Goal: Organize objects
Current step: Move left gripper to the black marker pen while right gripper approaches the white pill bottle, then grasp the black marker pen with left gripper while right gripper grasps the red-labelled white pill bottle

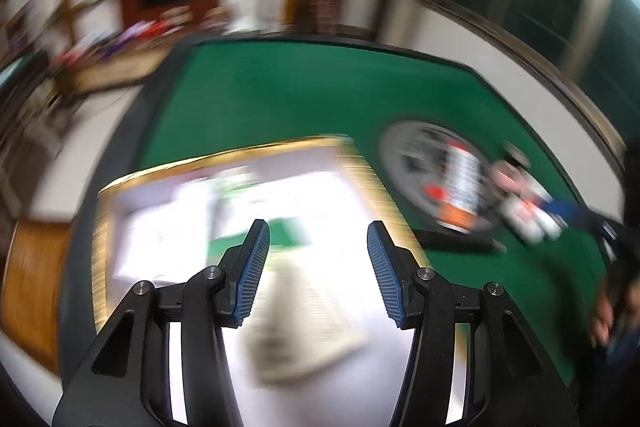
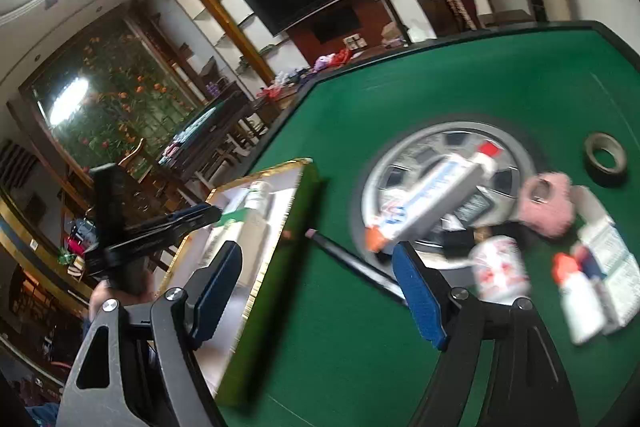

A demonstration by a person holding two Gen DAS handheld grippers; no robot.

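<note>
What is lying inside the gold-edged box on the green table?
In the gold-edged box, a white bottle with a green label lies on the pale floor. The near wall covers part of the inside, and blur hides the rest.

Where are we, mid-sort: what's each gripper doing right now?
Left gripper: open, holding nothing.
Right gripper: open, holding nothing.
</note>
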